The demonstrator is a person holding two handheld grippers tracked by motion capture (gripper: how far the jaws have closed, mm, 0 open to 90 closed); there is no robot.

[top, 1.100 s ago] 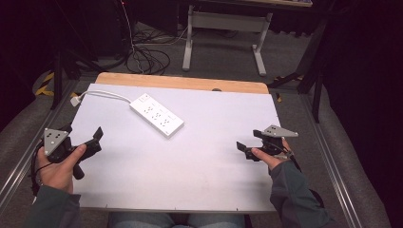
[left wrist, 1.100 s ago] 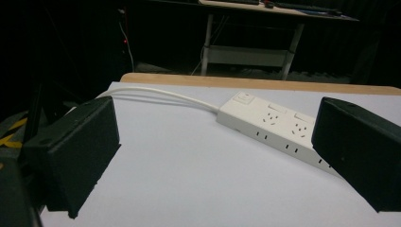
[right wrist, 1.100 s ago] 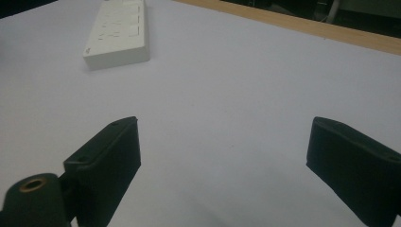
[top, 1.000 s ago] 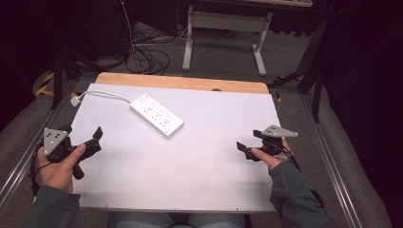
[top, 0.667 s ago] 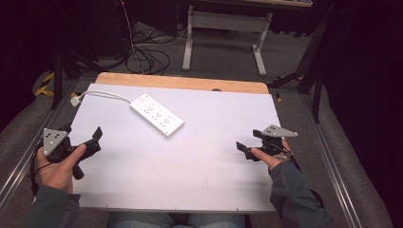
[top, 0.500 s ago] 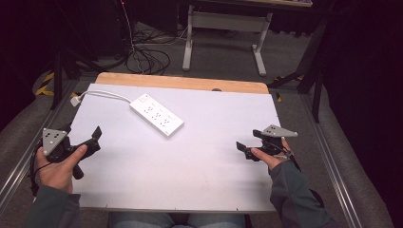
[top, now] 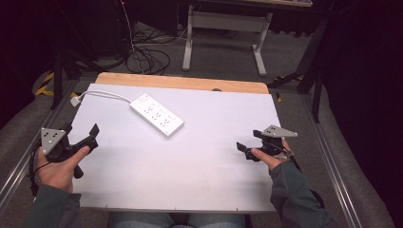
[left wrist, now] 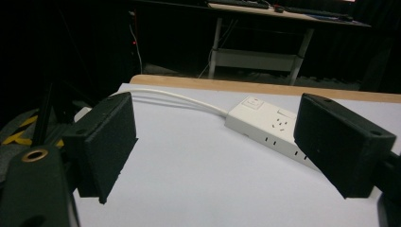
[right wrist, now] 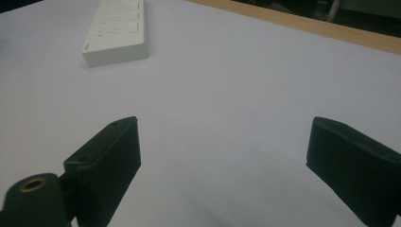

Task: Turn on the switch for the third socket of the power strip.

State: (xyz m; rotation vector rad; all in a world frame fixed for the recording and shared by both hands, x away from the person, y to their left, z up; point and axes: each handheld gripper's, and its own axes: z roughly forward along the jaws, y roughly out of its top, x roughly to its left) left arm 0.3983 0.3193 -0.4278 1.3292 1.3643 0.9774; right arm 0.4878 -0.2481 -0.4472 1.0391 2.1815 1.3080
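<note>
White table (top: 199,171), one power strip (top: 157,114)

I'm seeing black grippers: left gripper (top: 81,140) and right gripper (top: 247,151) wearing grey three-cornered plates; sleeves (top: 297,197) showing grey-green.

Bare white tabletop (top: 199,171) up to power strip (top: 157,114)

White oblong power strip (top: 157,113): smooth plastic, slight gloss. Tabletop (top: 190,166): matt white sheet w/ bare wood strip (top: 180,82) at far edge. Black tool pads (left wrist: 111,142): matt, foam-like, rough.
</note>
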